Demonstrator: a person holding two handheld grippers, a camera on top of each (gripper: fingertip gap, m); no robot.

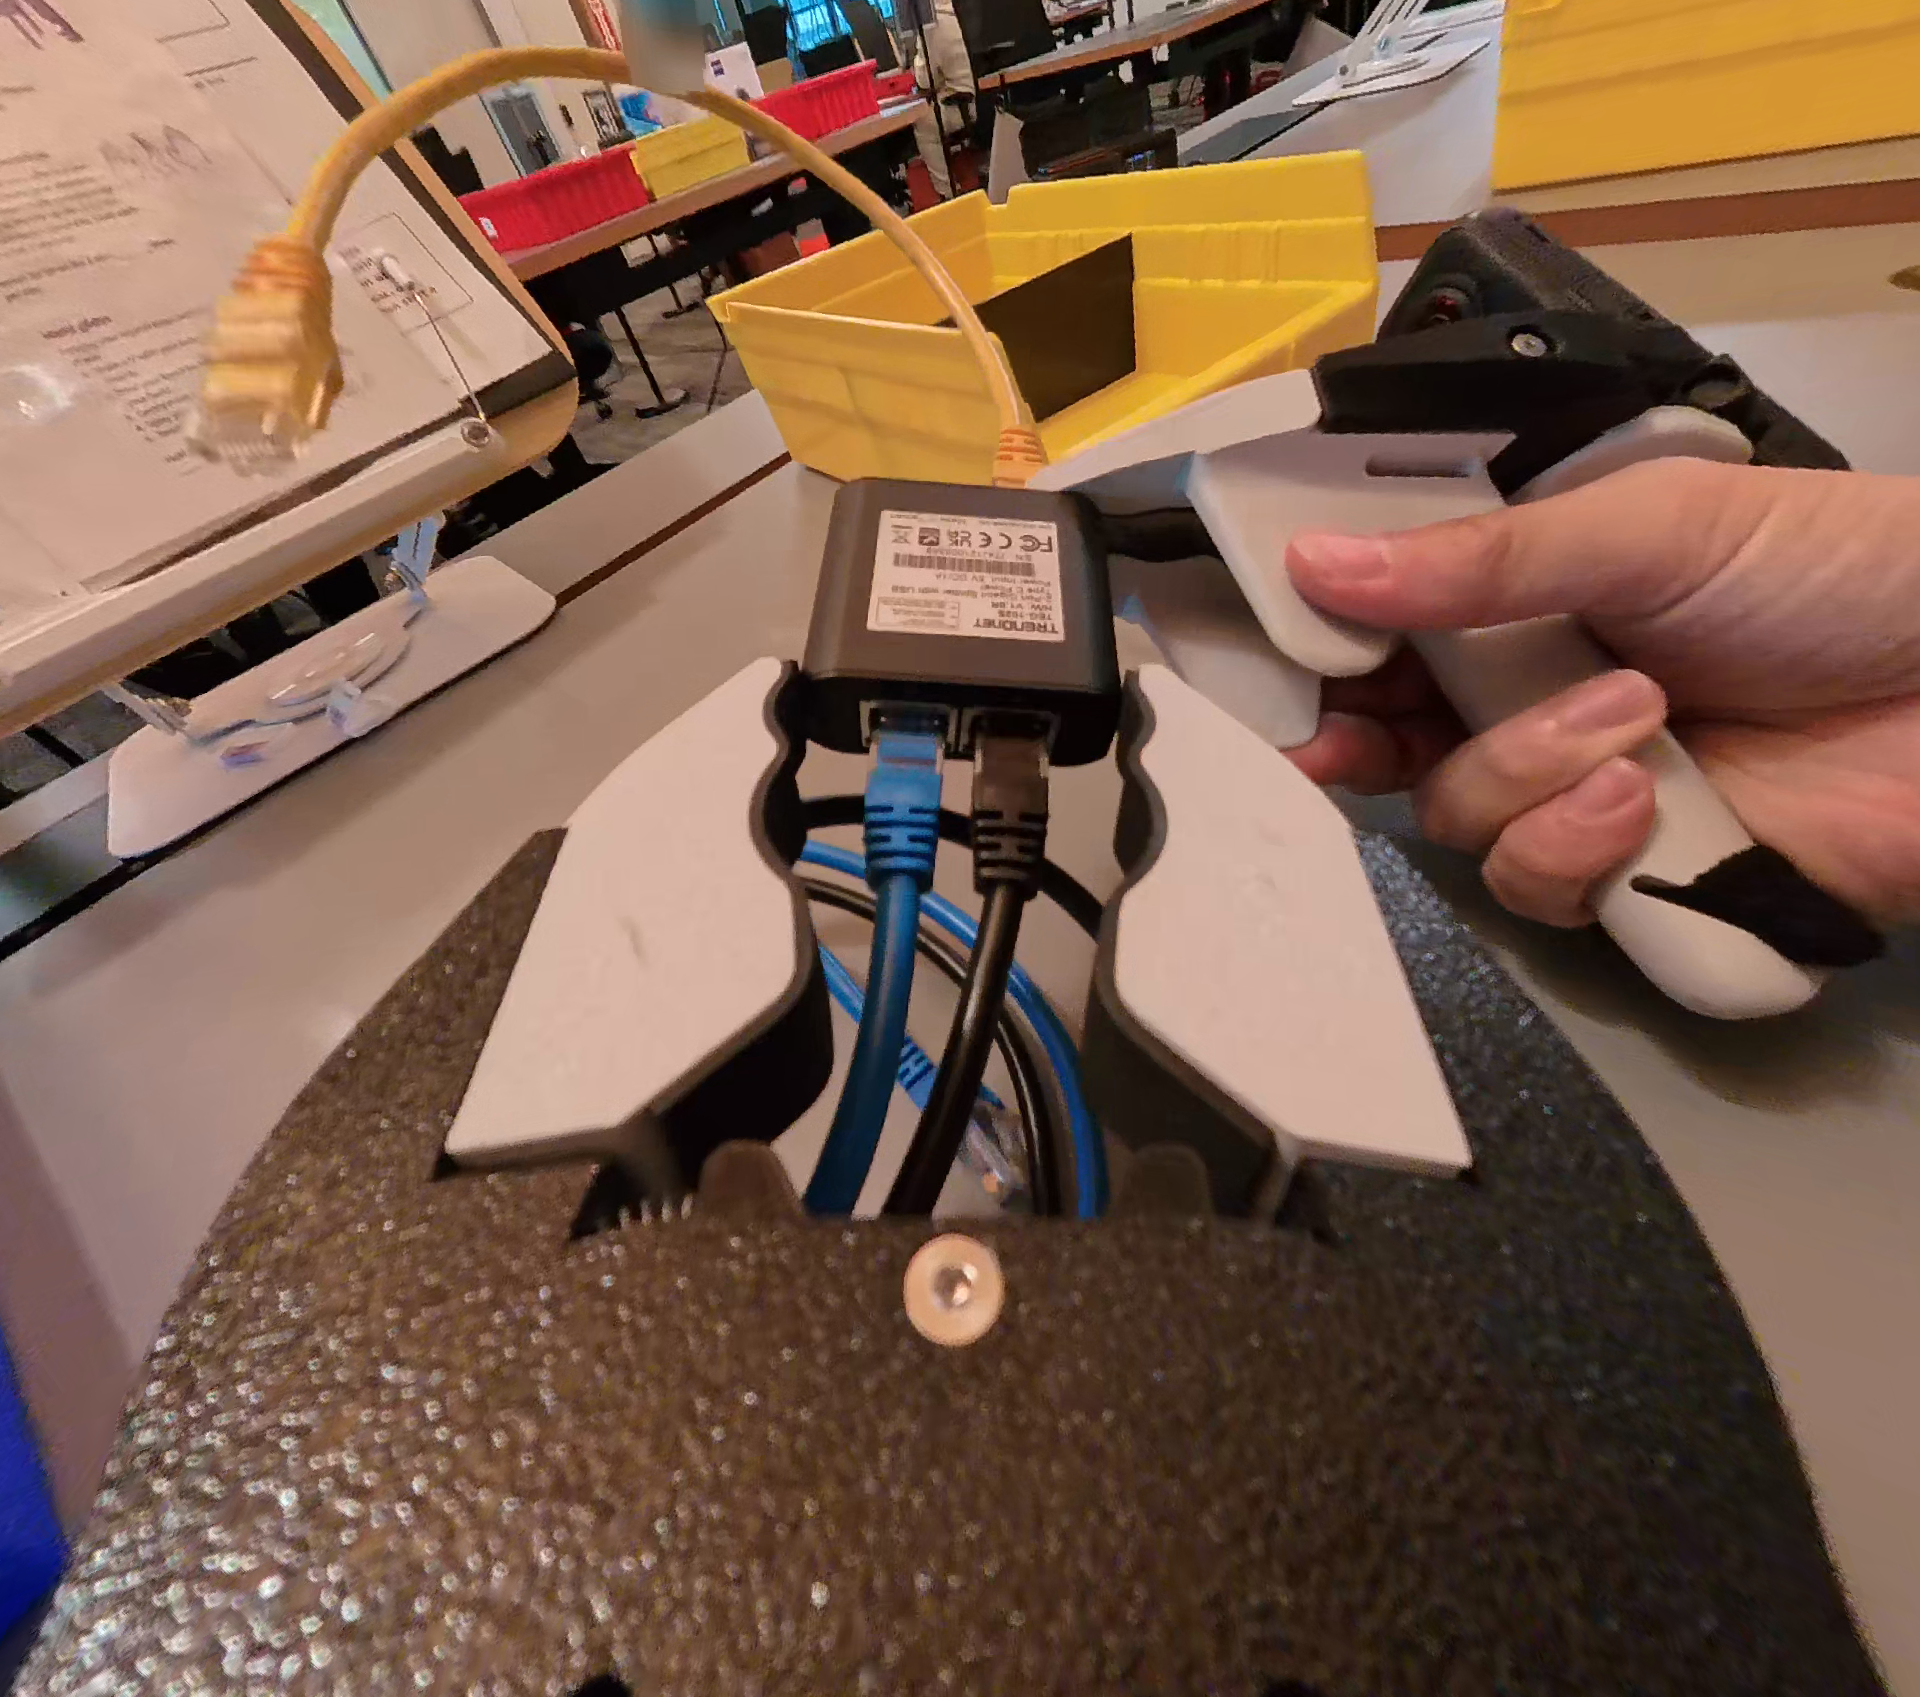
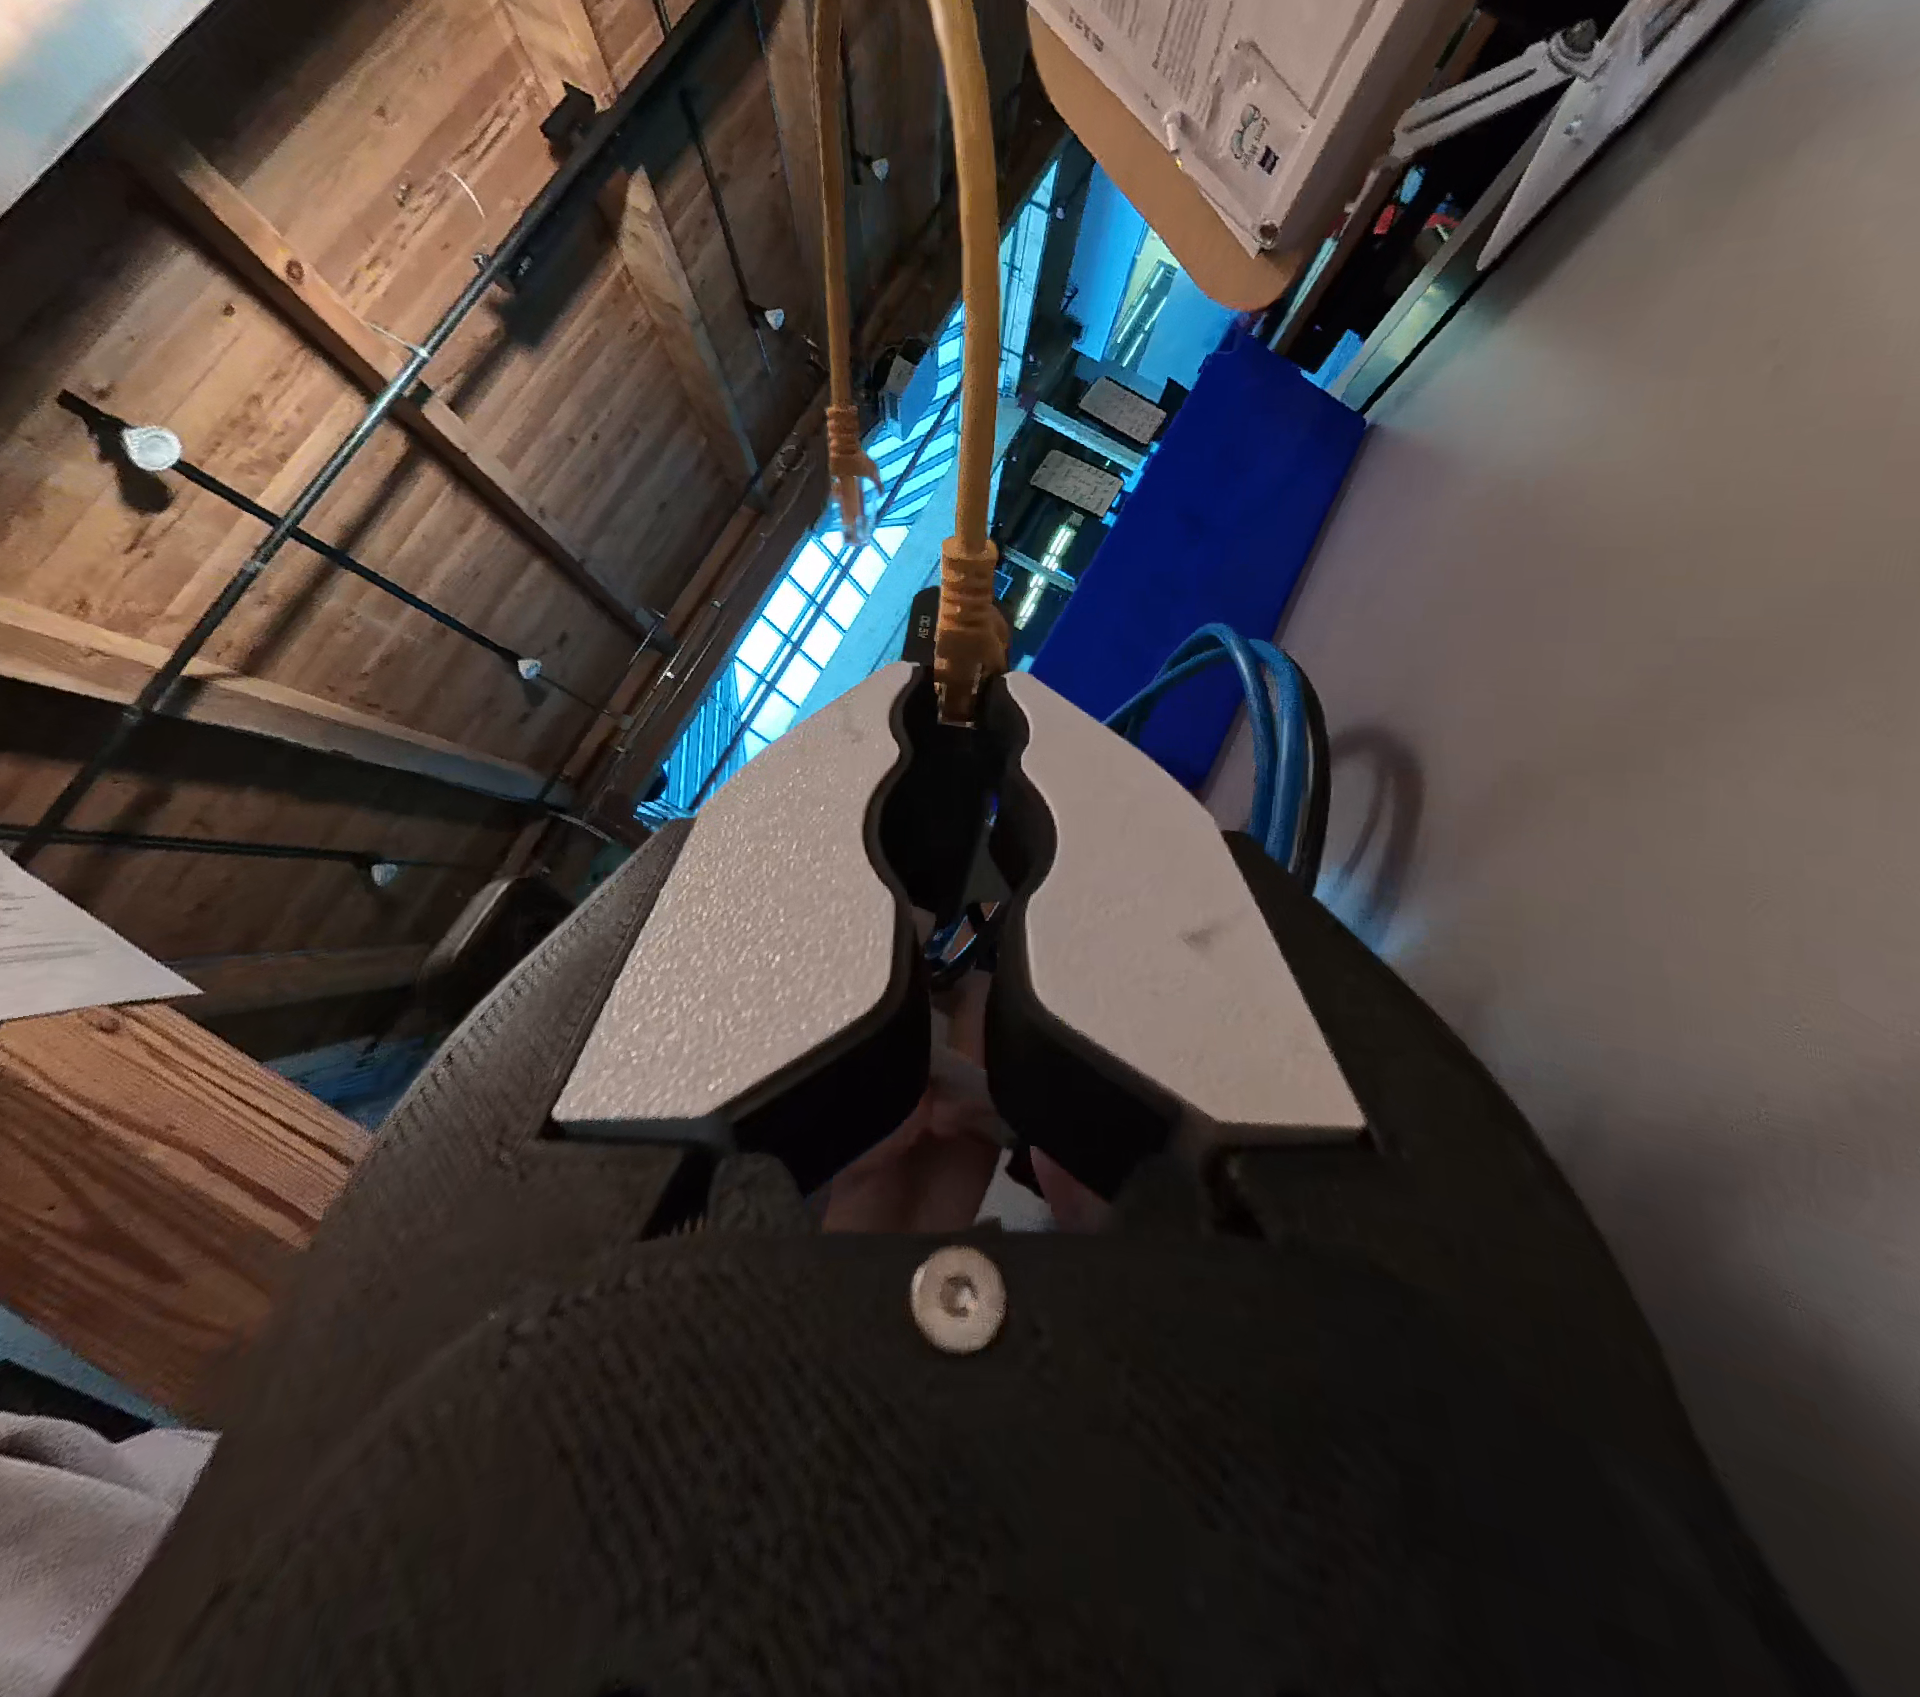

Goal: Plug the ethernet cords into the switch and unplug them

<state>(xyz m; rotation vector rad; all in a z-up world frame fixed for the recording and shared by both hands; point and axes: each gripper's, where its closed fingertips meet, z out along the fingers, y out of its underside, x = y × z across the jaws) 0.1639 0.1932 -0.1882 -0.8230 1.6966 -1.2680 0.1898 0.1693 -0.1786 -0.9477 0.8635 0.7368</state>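
Note:
My left gripper [image 1: 956, 702] is shut on the near end of the black switch [image 1: 961, 577] and holds it over the grey table [image 1: 343, 899]. A blue cord [image 1: 899, 816] and a black cord [image 1: 1003, 816] are plugged into its two near ports and run back between my fingers. A yellow cord [image 1: 727, 109] is plugged into the far end; its free plug [image 1: 270, 359] hangs in the air at the left. My right gripper [image 2: 961, 691] is shut on the yellow cord's plug [image 2: 966, 619] at the switch. It also shows in the left wrist view [image 1: 1153, 452], held by a hand [image 1: 1662, 660].
A yellow bin [image 1: 1039, 317] stands just behind the switch, with larger yellow bins [image 1: 1714, 16] at the back right. A tilted document stand [image 1: 208, 193] is at the left on a white base [image 1: 312, 691]. A blue bin [image 2: 1195, 546] sits by the table edge. The grippers' ends are close to 4 cm from one another.

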